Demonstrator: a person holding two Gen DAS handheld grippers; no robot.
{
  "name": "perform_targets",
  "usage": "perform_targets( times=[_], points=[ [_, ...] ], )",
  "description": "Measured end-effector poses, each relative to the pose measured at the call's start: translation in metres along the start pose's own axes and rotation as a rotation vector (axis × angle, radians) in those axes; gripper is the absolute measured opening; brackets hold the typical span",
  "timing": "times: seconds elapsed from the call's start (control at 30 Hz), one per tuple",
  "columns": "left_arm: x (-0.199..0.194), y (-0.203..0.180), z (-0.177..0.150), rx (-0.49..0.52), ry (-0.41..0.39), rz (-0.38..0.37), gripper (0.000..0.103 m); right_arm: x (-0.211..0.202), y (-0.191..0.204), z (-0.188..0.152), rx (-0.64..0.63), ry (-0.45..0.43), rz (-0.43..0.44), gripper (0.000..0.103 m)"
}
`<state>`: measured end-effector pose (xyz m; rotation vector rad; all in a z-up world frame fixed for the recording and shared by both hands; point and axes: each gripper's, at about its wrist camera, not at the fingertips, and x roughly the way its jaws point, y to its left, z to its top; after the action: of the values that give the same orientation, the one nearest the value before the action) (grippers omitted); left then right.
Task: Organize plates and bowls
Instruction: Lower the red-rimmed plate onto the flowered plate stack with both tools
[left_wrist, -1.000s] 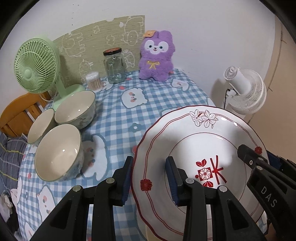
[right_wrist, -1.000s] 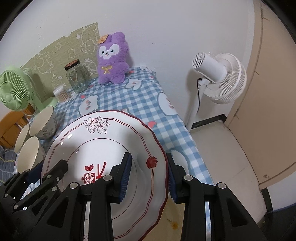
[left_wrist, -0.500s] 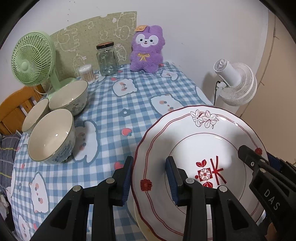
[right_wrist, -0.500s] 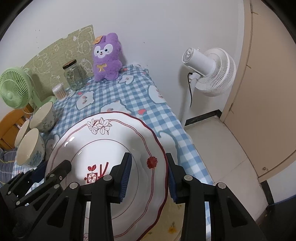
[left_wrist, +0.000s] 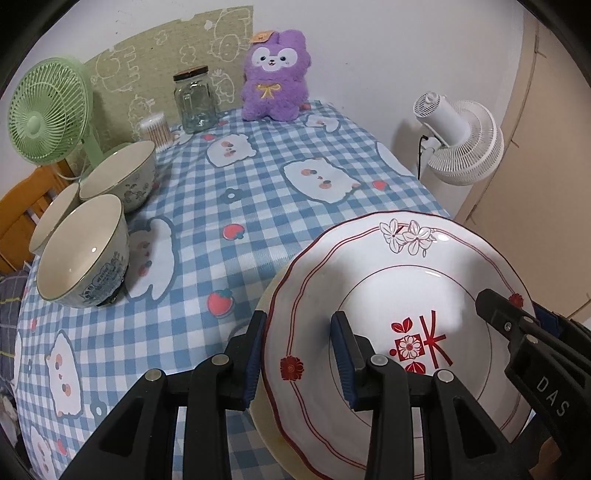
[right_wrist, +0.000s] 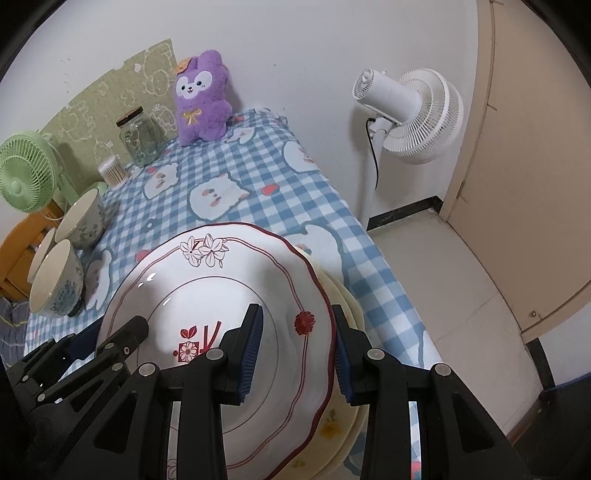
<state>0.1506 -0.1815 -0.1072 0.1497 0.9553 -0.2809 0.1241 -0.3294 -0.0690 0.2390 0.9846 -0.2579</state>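
Both grippers on the red-trimmed plate (left_wrist: 399, 325), one per side. Left gripper (left_wrist: 297, 354) has its jaws clamped across the rim at the plate's 8 o'clock, one pad under, one on the inner face. Right gripper (right_wrist: 295, 349) is clamped the same way on the opposite rim, by the red flower mark at 3 o'clock in the right wrist view. Neither grip has loosened over the last second.

What changed: plate has come down and back toward the near edge of the desk (left_wrist: 258, 206). A second ago nothing showed under it; now a cream plate stack (right_wrist: 341, 391) peeks out beneath, at 7 o'clock in the left view and 4 o'clock in the right. More tablecloth is visible past the plate's far rim than before.

Read: this is the stacking step, held plate lining up over the cream ones. Looks roughly centred, slightly tilted, far rim higher. Can't tell if it is touching the stack yet; the gap is hidden by the plate itself.

Remaining: three bowls (left_wrist: 85, 251) at 9–10 o'clock on the desk, clustered, not nested. Likely next after release.

Risk: jaws straddle the rim, so the lower pads could get pinched between plates if set fully flat. Plate is glazed and slippery, so release evenly.
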Motion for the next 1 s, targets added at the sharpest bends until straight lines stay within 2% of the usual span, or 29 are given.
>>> perform_targets(
  times=[0.3,0.57,0.73,0.9,1.0],
  points=[
    [-0.001,-0.005,-0.004,0.049,-0.027,0.022,0.035,0.004,-0.003,-0.005,-0.006,0.009,-0.007,0.039],
    [-0.005,-0.014,-0.016,0.125,-0.067,0.048,0.036,0.003,0.003,-0.01,-0.051,-0.017,-0.095,0.039],
    [-0.005,-0.015,-0.017,0.13,-0.072,0.053,0.036,0.003,0.009,-0.015,-0.091,-0.027,-0.14,0.039],
    [-0.005,-0.028,-0.026,0.211,-0.096,0.112,0.036,0.002,0.012,-0.017,-0.102,-0.031,-0.169,0.039],
    [-0.005,-0.029,-0.026,0.218,-0.104,0.119,0.036,0.003,0.014,-0.019,-0.117,-0.042,-0.198,0.039]
  ],
)
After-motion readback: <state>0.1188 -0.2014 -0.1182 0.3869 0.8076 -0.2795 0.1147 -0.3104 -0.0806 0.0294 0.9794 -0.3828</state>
